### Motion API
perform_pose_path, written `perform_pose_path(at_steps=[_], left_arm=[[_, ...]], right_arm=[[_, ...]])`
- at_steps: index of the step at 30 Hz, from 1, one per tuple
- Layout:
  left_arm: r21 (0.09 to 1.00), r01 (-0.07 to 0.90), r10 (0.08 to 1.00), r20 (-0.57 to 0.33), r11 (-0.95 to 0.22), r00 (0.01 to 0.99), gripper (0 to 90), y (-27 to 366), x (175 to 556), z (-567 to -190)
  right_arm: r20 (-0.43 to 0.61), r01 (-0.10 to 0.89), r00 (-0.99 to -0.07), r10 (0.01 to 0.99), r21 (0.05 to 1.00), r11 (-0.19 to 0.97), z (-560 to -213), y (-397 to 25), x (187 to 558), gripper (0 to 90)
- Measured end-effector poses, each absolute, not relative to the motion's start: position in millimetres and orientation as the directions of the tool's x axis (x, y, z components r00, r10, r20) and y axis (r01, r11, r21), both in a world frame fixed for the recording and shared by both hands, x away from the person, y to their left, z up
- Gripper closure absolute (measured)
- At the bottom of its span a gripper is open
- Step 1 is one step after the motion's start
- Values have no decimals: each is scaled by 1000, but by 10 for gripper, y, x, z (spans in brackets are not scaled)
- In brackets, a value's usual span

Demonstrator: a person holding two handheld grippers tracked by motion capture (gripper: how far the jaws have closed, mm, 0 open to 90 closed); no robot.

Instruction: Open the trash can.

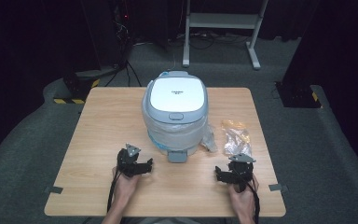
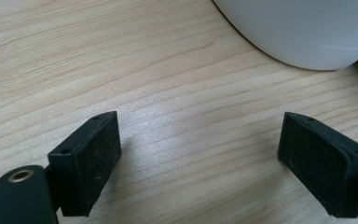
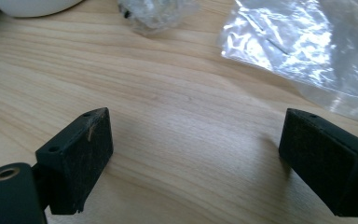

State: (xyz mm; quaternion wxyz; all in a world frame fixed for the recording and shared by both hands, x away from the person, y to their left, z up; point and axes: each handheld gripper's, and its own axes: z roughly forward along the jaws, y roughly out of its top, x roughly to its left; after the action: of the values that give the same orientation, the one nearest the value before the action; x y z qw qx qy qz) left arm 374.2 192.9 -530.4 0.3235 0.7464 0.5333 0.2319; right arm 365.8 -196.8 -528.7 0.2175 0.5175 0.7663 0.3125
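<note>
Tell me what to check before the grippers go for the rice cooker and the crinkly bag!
1. Left gripper open and holding nothing: ok, its jaws stand wide apart over bare wood.
2. Right gripper open and holding nothing: ok, same.
3. Rice cooker lid shut: ok, it lies flat on top.
4. Plastic wrap around the cooker's body off: not ok, it clings around the sides.
5. Plastic bag free to grab: ok, it lies alone on the table, right of the cooker.
6. What is inside the bag: cannot tell.
</note>
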Motion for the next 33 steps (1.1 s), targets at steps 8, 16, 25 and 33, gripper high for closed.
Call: perform_pose_path(at_steps=[8,16,25,33], left_arm=[[741,653,940,-89,-159,330,149,1993,3736,-5284],[740,650,923,-110,-171,369,145,1877,3729,-5275],[768,618,888,-154,-169,433,123,1665,3751,-5172],[768,617,874,-171,-170,454,105,1510,3818,-5159]], right_arm=[[-8,657,-373,928,704,270,-5286,-1987,3664,95],[-7,658,-370,929,704,267,-5287,-1983,3663,99],[-10,658,-366,930,705,267,-5286,-1981,3663,102],[-12,655,-368,930,706,268,-5286,-1977,3662,110]])
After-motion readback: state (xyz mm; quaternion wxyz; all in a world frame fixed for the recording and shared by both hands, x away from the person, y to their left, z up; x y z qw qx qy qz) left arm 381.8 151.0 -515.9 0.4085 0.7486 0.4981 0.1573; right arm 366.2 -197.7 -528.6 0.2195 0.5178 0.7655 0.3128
